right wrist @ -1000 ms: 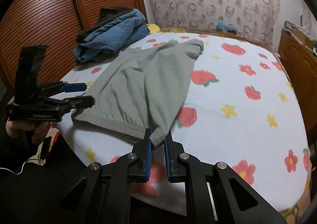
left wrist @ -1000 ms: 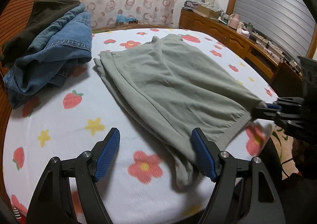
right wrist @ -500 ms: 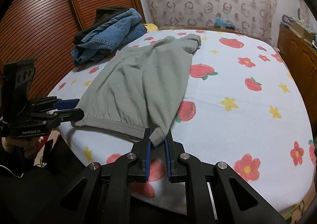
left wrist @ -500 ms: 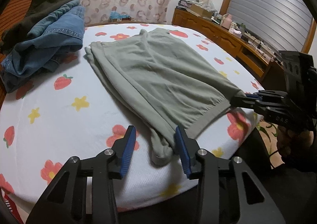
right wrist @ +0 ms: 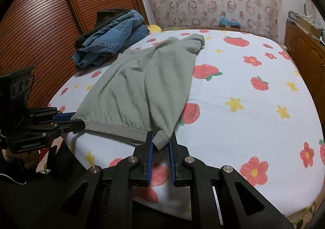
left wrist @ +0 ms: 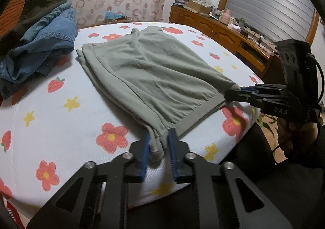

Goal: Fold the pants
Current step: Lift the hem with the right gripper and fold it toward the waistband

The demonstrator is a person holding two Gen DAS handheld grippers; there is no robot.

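Observation:
Grey-green pants (left wrist: 150, 70) lie folded lengthwise on the flowered bed sheet (left wrist: 61, 119), waistband toward me; they also show in the right wrist view (right wrist: 142, 87). My left gripper (left wrist: 158, 143) is shut on the near-left waistband corner. My right gripper (right wrist: 161, 141) is shut on the other waistband corner. Each gripper shows in the other's view: the right one (left wrist: 239, 92) at the right, the left one (right wrist: 69, 121) at the left. The waistband hangs stretched between them at the bed's front edge.
A pile of blue jeans and dark clothes (left wrist: 38, 42) sits at the bed's far left, also in the right wrist view (right wrist: 111, 36). A wooden sideboard (left wrist: 223, 34) with clutter runs along the right. Slatted wooden doors (right wrist: 40, 26) stand behind the pile.
My left gripper moved in on the loose waistband corner and closed on it. The right gripper kept its grip on its corner.

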